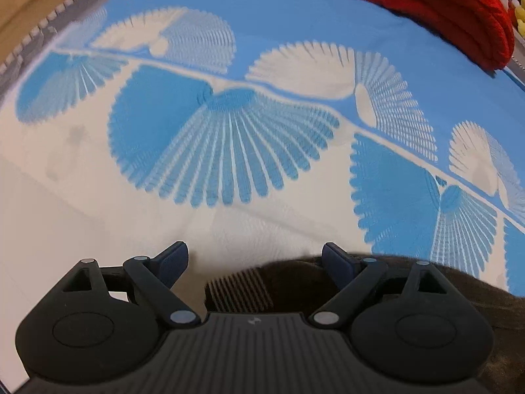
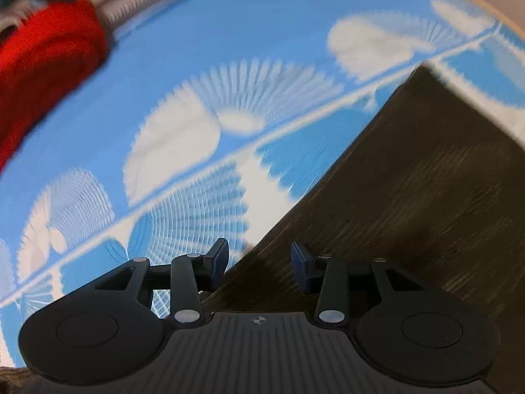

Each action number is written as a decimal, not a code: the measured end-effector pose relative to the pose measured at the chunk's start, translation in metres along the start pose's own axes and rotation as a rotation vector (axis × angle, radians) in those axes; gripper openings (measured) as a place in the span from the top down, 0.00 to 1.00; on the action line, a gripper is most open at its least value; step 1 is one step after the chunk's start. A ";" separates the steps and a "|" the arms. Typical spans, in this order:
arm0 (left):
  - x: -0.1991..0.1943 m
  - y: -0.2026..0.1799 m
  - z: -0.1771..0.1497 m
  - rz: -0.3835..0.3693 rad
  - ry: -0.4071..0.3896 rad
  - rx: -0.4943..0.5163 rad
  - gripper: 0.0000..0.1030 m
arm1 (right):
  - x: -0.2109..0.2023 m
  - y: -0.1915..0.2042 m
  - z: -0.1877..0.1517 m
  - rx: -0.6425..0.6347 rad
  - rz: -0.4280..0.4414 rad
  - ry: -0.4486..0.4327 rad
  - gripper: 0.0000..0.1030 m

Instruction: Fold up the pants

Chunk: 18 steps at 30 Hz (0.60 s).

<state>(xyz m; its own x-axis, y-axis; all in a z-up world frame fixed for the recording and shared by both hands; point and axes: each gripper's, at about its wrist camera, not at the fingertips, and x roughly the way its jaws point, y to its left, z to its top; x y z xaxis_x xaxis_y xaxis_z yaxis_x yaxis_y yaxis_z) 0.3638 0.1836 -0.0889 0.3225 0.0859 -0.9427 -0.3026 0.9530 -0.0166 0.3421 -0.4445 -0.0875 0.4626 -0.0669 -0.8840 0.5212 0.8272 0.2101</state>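
The dark brown pants lie on a blue and white fan-patterned bedspread. In the left wrist view a ribbed cuff or waistband end of the pants (image 1: 282,282) sits just below and between the fingers of my left gripper (image 1: 254,257), which is wide open and holds nothing. In the right wrist view a long straight stretch of the pants (image 2: 410,190) runs from the gripper up to the far right. My right gripper (image 2: 259,262) is open over the pants' left edge, with the fabric between its fingers but not pinched. The view is motion-blurred.
A folded red knit garment (image 1: 426,6) lies at the far right of the bedspread (image 1: 295,16); it also shows in the right wrist view (image 2: 42,65) at the far left. A light garment edge and the bed's zipper rim (image 1: 49,16) are at the back.
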 end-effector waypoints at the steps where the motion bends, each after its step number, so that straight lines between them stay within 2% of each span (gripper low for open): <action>1: 0.003 0.004 -0.001 -0.017 0.012 0.002 0.11 | 0.007 0.004 -0.001 0.015 -0.054 0.017 0.58; 4: 0.006 0.019 -0.002 -0.062 0.030 -0.016 0.11 | 0.014 0.014 -0.002 0.046 -0.151 -0.017 0.60; 6: 0.006 0.023 -0.002 -0.082 0.033 -0.019 0.11 | 0.017 0.021 0.001 0.051 -0.208 -0.025 0.74; 7: 0.007 0.025 -0.002 -0.088 0.035 -0.022 0.11 | 0.021 0.021 0.002 0.052 -0.230 -0.029 0.87; 8: 0.007 0.025 -0.002 -0.095 0.036 -0.021 0.11 | 0.023 0.019 0.007 0.055 -0.236 -0.036 0.93; 12: 0.005 0.025 0.000 -0.120 0.021 -0.009 0.11 | 0.019 0.010 0.019 0.115 -0.197 -0.098 0.95; 14: 0.000 0.027 0.002 -0.119 -0.010 -0.020 0.11 | 0.001 -0.001 0.025 0.248 -0.056 -0.249 0.95; 16: -0.003 0.027 0.004 -0.125 -0.028 -0.021 0.11 | -0.014 -0.005 0.032 0.268 0.019 -0.408 0.94; 17: -0.003 0.025 0.005 -0.134 -0.024 -0.014 0.11 | -0.012 -0.005 0.034 0.259 0.030 -0.417 0.93; 18: -0.002 0.023 0.005 -0.143 -0.021 -0.003 0.11 | -0.003 -0.006 0.035 0.253 0.027 -0.372 0.90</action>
<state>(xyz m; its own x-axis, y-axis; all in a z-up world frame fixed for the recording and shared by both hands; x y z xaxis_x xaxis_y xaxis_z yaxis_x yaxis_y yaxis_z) 0.3602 0.2071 -0.0854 0.3815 -0.0449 -0.9233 -0.2546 0.9551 -0.1516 0.3625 -0.4688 -0.0713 0.6803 -0.2816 -0.6766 0.6431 0.6723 0.3668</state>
